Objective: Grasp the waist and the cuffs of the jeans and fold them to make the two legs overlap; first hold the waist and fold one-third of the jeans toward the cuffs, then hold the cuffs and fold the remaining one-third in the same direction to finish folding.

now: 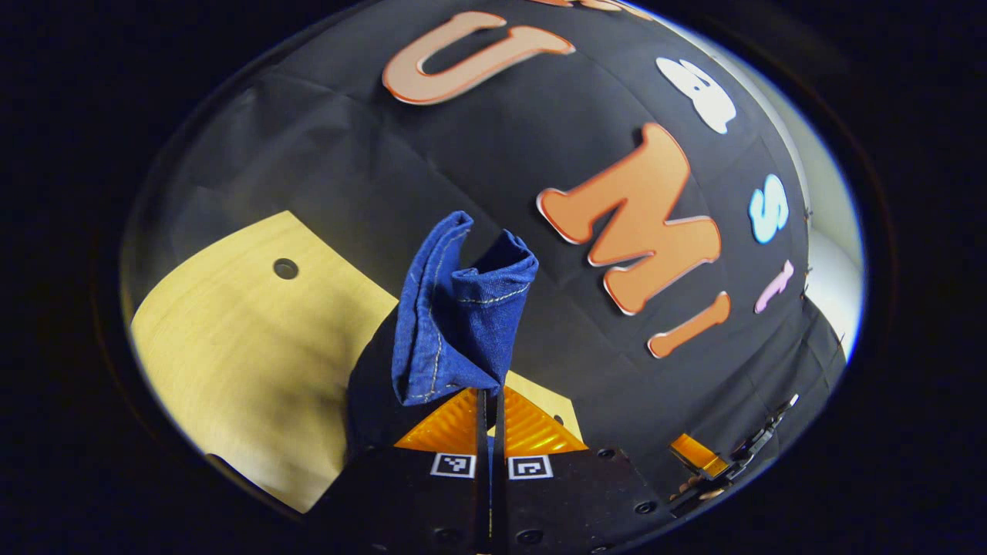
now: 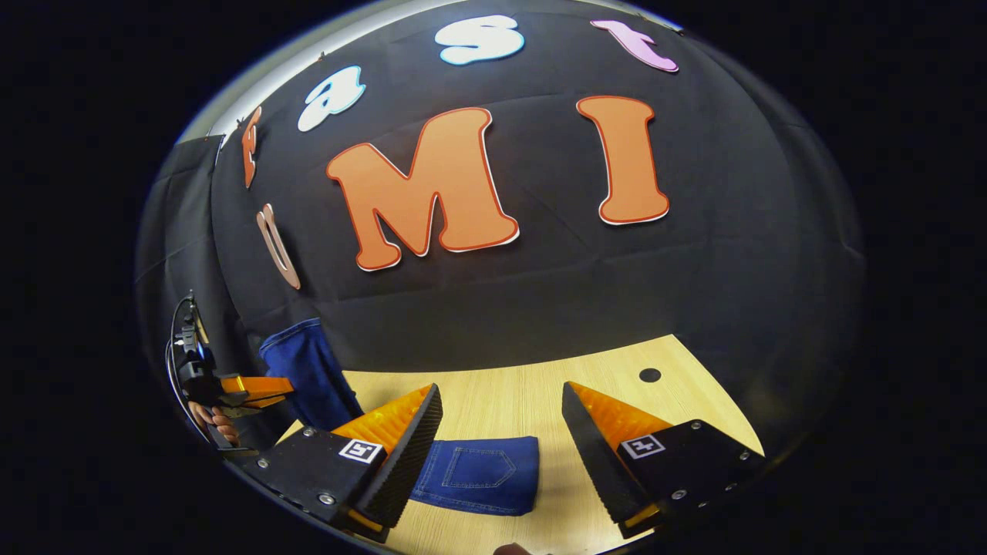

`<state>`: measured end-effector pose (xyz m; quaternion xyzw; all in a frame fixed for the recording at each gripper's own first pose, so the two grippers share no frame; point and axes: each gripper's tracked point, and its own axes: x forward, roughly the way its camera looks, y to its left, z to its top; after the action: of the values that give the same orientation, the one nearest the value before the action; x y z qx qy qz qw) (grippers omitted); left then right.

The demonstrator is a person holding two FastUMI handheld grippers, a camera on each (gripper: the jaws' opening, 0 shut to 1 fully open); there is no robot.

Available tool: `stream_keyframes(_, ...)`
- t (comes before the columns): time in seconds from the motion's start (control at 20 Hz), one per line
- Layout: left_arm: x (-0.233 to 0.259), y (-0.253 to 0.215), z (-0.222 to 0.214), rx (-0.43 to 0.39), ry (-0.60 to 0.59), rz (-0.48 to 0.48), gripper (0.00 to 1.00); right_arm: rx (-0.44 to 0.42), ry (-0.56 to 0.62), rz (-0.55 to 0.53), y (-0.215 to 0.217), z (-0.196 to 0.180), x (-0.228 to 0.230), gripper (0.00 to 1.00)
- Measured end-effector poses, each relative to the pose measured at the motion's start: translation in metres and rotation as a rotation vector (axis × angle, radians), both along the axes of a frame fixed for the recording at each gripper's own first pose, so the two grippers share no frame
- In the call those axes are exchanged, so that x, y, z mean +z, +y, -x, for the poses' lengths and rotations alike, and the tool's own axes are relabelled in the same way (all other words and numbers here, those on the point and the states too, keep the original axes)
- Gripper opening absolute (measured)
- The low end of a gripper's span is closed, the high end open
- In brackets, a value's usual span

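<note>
Your left gripper (image 1: 489, 401) is clamped on the blue denim jeans (image 1: 455, 308), a bunched hem end lifted above the pale wooden table (image 1: 231, 347). Your right gripper (image 2: 501, 439) hangs with fingers wide apart, gripping nothing. The pocket end of the jeans lies flat on the table just beyond and between its fingers, toward the left one. From there the cloth rises left to the other gripper. Right is nearer the waist, I'd say: drop it there.
</note>
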<state>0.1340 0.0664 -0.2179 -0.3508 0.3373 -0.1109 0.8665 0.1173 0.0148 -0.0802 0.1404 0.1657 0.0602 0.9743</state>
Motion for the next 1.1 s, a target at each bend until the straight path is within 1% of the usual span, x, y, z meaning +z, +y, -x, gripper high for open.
stream_keyframes(0.15, -0.008, -0.057, 0.007, -0.096, 0.02, -0.039, 0.01, -0.004, 0.002, -0.006, -0.013, 0.002, -0.004, 0.97)
stream_keyframes(0.3, -0.034, -0.112, 0.012, -0.179, 0.07, -0.078, 0.01, -0.011, 0.007, -0.02, -0.025, 0.005, -0.01, 0.97)
stream_keyframes(0.45, -0.067, -0.165, 0.022, -0.315, 0.159, -0.124, 0.03, -0.022, 0.022, -0.025, -0.04, 0.006, -0.018, 0.96)
stream_keyframes(0.5, -0.072, -0.184, 0.026, -0.357, 0.169, -0.128, 0.01, -0.027, 0.023, -0.029, -0.045, 0.006, -0.02, 0.97)
stream_keyframes(0.55, -0.07, -0.205, 0.035, -0.407, 0.171, -0.095, 0.03, -0.034, 0.029, -0.033, -0.049, 0.006, -0.023, 0.97)
stream_keyframes(0.6, -0.069, -0.222, 0.041, -0.442, 0.167, -0.07, 0.21, -0.041, 0.033, -0.04, -0.053, 0.005, -0.026, 0.97)
stream_keyframes(0.65, -0.068, -0.23, 0.045, -0.468, 0.164, -0.073, 0.39, -0.044, 0.035, -0.047, -0.056, 0.006, -0.027, 0.96)
stream_keyframes(0.7, -0.068, -0.234, 0.044, -0.49, 0.153, -0.094, 0.48, -0.049, 0.036, -0.049, -0.058, 0.005, -0.029, 0.97)
stream_keyframes(0.75, -0.062, -0.235, 0.048, -0.507, 0.133, -0.108, 0.61, -0.047, 0.037, -0.048, -0.059, 0.004, -0.03, 0.96)
stream_keyframes(0.85, -0.047, -0.232, 0.051, -0.515, 0.079, -0.134, 0.65, -0.046, 0.028, -0.048, -0.058, 0.002, -0.029, 0.96)
stream_keyframes(0.9, -0.04, -0.225, 0.047, -0.502, 0.044, -0.165, 0.76, -0.052, 0.018, -0.047, -0.06, 0.001, -0.027, 0.96)
stream_keyframes(0.95, -0.033, -0.216, 0.041, -0.488, 0.0, -0.204, 0.8, -0.05, 0.003, -0.044, -0.058, 0.0, -0.024, 0.96)
stream_keyframes(1.0, -0.025, -0.206, 0.035, -0.463, -0.043, -0.252, 0.91, -0.053, -0.011, -0.034, -0.057, -0.001, -0.021, 0.96)
stream_keyframes(1.05, -0.017, -0.198, 0.029, -0.451, -0.08, -0.287, 0.94, -0.05, -0.026, -0.019, -0.054, -0.002, -0.016, 0.96)
stream_keyframes(1.1, -0.009, -0.194, 0.029, -0.446, -0.089, -0.294, 0.95, -0.051, -0.038, -0.004, -0.048, -0.007, -0.011, 0.96)
